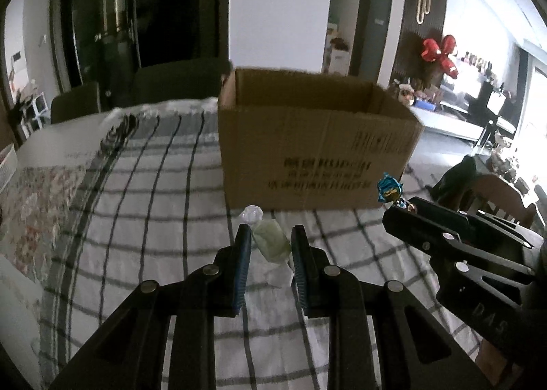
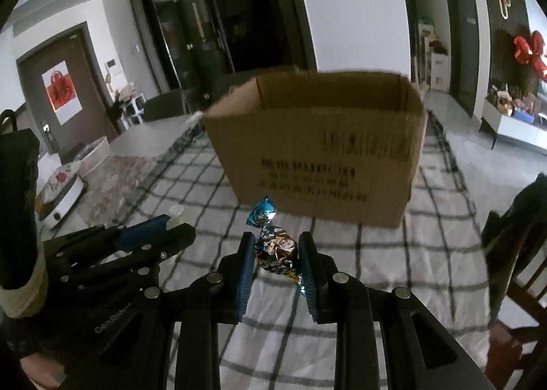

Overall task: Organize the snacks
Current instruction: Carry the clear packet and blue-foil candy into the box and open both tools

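Note:
An open cardboard box [image 1: 318, 150] stands on the checked tablecloth just ahead of both grippers; it also shows in the right wrist view [image 2: 318, 157]. My left gripper [image 1: 270, 239] is shut on a pale green candy in a clear wrapper [image 1: 270, 237], held above the cloth short of the box. My right gripper [image 2: 277, 248] is shut on a blue and gold foil candy [image 2: 275, 248]. That candy's blue twist [image 1: 389, 189] and the right gripper [image 1: 407, 207] show at the right of the left wrist view. The left gripper [image 2: 174, 222] shows at the left of the right wrist view.
The table carries a black-and-white checked cloth [image 1: 143, 219] with a floral cloth [image 1: 37, 205] to its left. Dark chairs [image 1: 181, 82] stand behind the table. A wooden chair [image 2: 523, 253] stands at the right edge. A white appliance [image 2: 61, 195] sits at the left.

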`<state>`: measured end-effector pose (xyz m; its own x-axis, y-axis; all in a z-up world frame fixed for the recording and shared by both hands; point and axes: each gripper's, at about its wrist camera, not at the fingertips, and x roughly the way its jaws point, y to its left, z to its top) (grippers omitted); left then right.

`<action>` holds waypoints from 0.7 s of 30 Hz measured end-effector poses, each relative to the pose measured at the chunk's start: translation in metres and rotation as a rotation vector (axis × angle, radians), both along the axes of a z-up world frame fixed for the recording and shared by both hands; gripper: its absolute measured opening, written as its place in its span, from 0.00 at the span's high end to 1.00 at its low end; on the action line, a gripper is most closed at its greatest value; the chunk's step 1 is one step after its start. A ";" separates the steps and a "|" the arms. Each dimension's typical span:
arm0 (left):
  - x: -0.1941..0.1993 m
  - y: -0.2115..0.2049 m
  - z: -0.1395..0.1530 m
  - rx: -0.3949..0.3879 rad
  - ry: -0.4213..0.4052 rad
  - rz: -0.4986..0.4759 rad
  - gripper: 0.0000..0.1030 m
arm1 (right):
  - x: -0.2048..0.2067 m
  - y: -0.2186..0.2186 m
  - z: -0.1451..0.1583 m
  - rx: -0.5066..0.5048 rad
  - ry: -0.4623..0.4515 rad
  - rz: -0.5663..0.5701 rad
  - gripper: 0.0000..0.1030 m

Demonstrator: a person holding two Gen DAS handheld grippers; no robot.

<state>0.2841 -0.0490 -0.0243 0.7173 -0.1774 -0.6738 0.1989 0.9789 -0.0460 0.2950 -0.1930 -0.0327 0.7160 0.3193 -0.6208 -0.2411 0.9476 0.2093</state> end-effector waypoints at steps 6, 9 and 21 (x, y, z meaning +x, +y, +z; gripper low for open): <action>0.010 -0.005 0.030 0.000 -0.071 -0.020 0.76 | 0.007 -0.008 0.029 -0.013 -0.065 -0.020 0.73; 0.019 -0.009 0.044 0.011 -0.106 -0.034 0.76 | 0.013 -0.012 0.042 -0.014 -0.091 -0.029 0.73; 0.077 -0.028 0.079 0.033 -0.163 -0.061 0.76 | 0.059 -0.025 0.082 -0.065 -0.175 -0.063 0.73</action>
<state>0.3616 -0.0771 0.0551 0.8061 -0.2039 -0.5555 0.2605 0.9652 0.0238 0.3535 -0.2180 0.0493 0.8321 0.2343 -0.5027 -0.2088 0.9720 0.1074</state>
